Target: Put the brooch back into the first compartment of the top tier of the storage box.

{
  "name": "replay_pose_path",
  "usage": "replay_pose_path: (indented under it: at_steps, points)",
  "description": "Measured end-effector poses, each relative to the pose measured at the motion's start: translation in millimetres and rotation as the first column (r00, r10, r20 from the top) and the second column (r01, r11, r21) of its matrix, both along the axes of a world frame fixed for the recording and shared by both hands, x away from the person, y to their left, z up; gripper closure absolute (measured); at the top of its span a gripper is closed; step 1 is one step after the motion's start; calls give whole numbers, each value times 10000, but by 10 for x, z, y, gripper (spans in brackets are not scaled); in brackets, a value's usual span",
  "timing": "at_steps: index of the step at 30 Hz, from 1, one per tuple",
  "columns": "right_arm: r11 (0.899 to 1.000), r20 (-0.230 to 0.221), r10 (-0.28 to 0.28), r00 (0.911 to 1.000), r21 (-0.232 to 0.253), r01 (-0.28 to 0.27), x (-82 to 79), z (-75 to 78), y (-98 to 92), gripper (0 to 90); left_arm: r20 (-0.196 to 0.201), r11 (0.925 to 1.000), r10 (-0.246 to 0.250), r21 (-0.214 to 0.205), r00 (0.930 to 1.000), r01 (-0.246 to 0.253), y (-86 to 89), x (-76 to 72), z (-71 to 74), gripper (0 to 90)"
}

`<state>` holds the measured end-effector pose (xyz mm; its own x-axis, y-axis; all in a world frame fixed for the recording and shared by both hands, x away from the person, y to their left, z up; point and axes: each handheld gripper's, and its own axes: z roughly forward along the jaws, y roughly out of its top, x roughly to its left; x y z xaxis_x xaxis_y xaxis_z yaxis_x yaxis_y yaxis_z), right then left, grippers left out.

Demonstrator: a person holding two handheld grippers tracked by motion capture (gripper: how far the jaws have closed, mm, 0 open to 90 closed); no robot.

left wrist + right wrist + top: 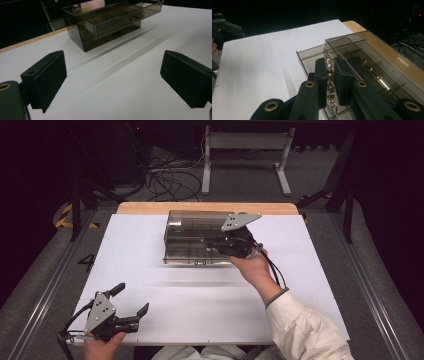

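We have the right gripper (329,82) over the open top drawer (312,58) of the smoked box (192,237), its jaws nearly together and clamped on a bracelet (330,93) of pale beads with gold links, which hangs between the pads just above the drawer's floor. As we judge it, the step in hand is laying that bracelet into the drawer, though a lift out of it would look the same. To do it well we should lower until the hanging end touches the floor, keep the strand inside the drawer's front wall and clear of the dividers further back, and part the jaws slowly so the beads settle without bouncing; tilting the hand would let the string lie along the compartment and not pile up. The left gripper (122,305) rests low at the near left corner of the white table (150,270), jaws wide apart with nothing between them, well away from the box; it could steady the box if the drawer starts to slide. By our count: one box, two drawers in it with the upper pulled out, one bracelet, two grippers.
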<state>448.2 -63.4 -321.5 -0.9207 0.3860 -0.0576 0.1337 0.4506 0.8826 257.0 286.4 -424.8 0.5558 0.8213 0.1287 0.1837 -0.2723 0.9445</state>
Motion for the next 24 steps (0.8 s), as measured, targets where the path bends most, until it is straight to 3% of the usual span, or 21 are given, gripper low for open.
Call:
replay_pose_path:
  at_steps: [13, 24]
  points:
    - [9995, 306, 10, 9995, 318, -19, -3, -29, 90, 818, 34, 10000, -32, -51, 10000, 32, -3, -4, -1, 75]
    - [9980, 8, -132, 9999, 622, 131, 66, -138, 270, 818, 51, 10000, -49, -12, 10000, 49, -4, -4, -1, 75]
